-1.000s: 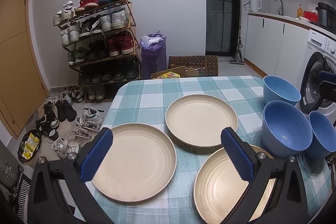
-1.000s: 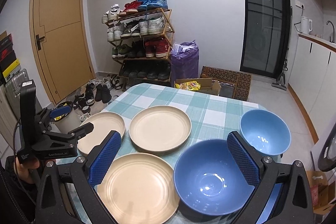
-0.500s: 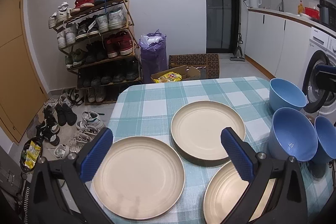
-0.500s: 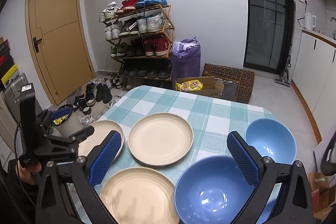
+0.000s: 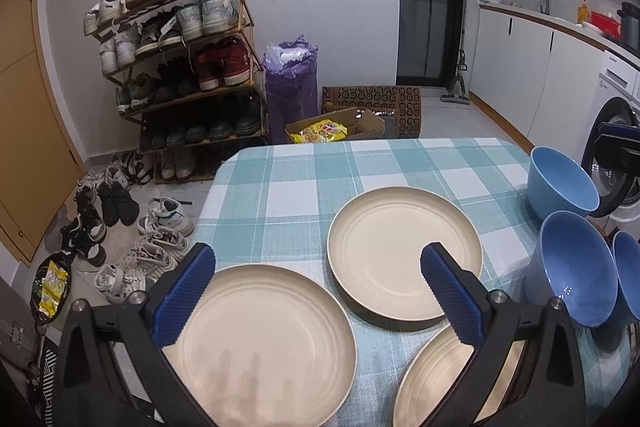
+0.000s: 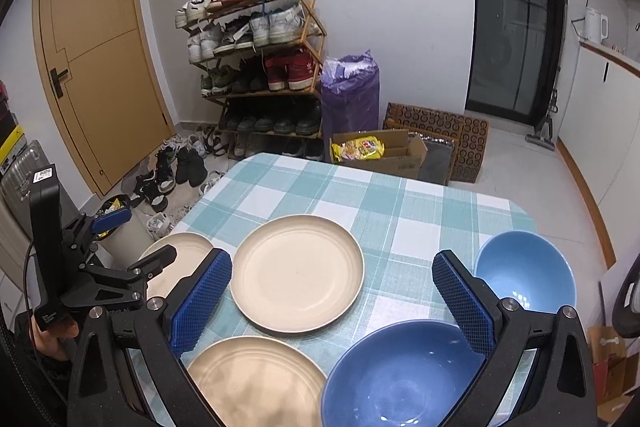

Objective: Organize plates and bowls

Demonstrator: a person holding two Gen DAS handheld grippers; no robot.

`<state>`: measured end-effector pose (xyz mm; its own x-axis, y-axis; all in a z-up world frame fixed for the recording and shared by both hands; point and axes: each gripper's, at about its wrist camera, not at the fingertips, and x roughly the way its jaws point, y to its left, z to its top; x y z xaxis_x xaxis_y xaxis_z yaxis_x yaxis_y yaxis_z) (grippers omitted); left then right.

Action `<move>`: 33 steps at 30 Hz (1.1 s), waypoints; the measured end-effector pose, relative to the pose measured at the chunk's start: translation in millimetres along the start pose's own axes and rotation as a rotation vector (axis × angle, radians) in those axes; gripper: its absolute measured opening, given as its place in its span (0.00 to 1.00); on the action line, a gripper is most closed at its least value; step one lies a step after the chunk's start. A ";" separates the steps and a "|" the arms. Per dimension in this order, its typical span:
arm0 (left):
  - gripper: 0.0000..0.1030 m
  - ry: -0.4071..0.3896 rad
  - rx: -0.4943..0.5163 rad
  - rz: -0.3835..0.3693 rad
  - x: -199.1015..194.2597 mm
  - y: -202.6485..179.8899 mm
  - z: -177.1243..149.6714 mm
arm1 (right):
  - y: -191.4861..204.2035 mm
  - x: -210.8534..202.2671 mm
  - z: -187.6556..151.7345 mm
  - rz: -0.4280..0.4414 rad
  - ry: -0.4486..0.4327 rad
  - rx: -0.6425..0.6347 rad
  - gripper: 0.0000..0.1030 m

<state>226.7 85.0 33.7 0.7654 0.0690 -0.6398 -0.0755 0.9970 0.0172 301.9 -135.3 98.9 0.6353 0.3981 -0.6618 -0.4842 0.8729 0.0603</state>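
Cream plates (image 5: 404,253): stiff, light I judge; I take the rim.
Blue bowls (image 6: 404,375): smooth, maybe slippery.
My fingers (image 5: 184,293): both pairs wide apart, empty.

The left hand-held gripper (image 5: 318,283), black-framed with blue ribbed finger pads (image 5: 185,294), hangs with its jaws spread wide, gripping nothing. The right hand-held gripper (image 6: 332,301) is built alike and likewise gapes empty. In the right wrist view, a hand (image 6: 54,337) grasps the left gripper's black handle from below.
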 end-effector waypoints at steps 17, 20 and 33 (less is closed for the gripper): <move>1.00 0.055 0.005 -0.022 40.5 -3.0 1.5 | -10.9 64.7 -0.6 0.004 0.118 0.029 1.00; 1.00 0.067 0.006 -0.019 47.8 -3.3 0.3 | -13.6 77.5 -2.4 0.001 0.148 0.042 1.00; 0.99 0.123 -0.006 -0.047 77.3 0.1 -4.7 | -24.2 131.7 -12.9 0.007 0.305 0.118 0.86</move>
<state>282.8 90.3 -19.3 0.6839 0.0169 -0.7294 -0.0452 0.9988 -0.0192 389.6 -107.6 0.7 0.4143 0.3170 -0.8531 -0.4035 0.9042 0.1400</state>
